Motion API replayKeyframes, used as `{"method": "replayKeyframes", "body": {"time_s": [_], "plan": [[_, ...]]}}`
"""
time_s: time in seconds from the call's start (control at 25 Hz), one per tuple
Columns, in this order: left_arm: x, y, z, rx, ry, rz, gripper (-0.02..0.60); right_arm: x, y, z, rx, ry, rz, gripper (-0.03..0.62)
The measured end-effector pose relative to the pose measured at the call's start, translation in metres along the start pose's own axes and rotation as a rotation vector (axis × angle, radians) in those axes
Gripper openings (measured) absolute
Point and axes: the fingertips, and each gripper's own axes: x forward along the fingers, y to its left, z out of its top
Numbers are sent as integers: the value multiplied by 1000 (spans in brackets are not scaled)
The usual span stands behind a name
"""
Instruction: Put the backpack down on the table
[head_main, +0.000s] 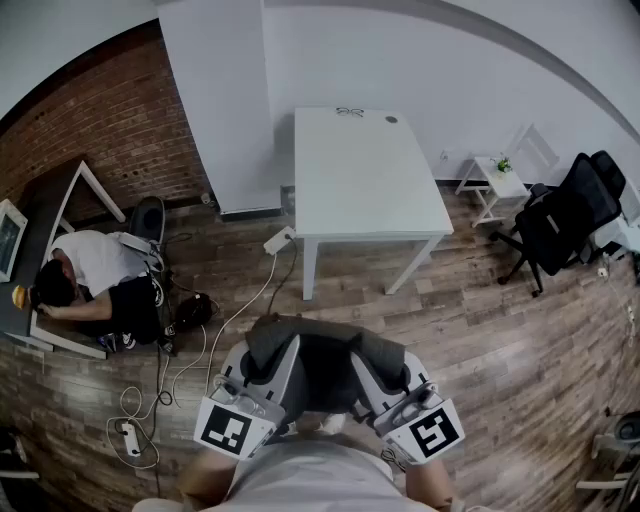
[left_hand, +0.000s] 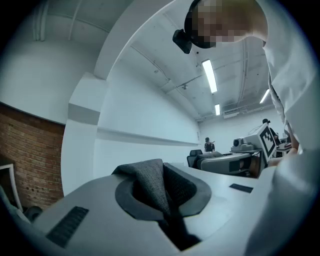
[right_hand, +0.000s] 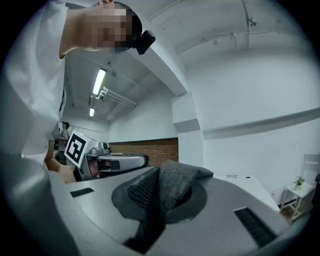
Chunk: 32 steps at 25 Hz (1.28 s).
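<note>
Before the white table (head_main: 365, 170), grey backpack (head_main: 325, 372), long axis crosswise, clamped by left hand-held gripper (left_hand: 167, 212) and right hand-held gripper (right_hand: 152, 212).

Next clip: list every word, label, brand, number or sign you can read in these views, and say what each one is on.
No readable text in any view.
Left marker cube: black-and-white square pattern, no letters or digits.
Right marker cube: the same kind of pattern, no text.
White table: small dark mark near its far edge, too small to read.
Backpack: plain grey fabric, no label showing.
</note>
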Motion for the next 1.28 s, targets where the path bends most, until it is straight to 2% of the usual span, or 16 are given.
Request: {"method": "replayKeyframes", "body": {"time_s": [0.24,0.44,0.68,1.0,1.28], "plan": [[-13,-13,6,22,-7,43,43,-14,4,3,47,-13,15,54],[-12,-19,13,86,-24,95,43,-23,4,12,15,-42,81,54],[10,-6,22,118,-42,113,43,-12,-12,20,-6,-72,96,54],[56,26,18,95,-54,71,43,22,-48,21,-26,-89,66,54],[98,65,22,59,-56,7,43,66,-85,20,-31,-41,45,54]]}}
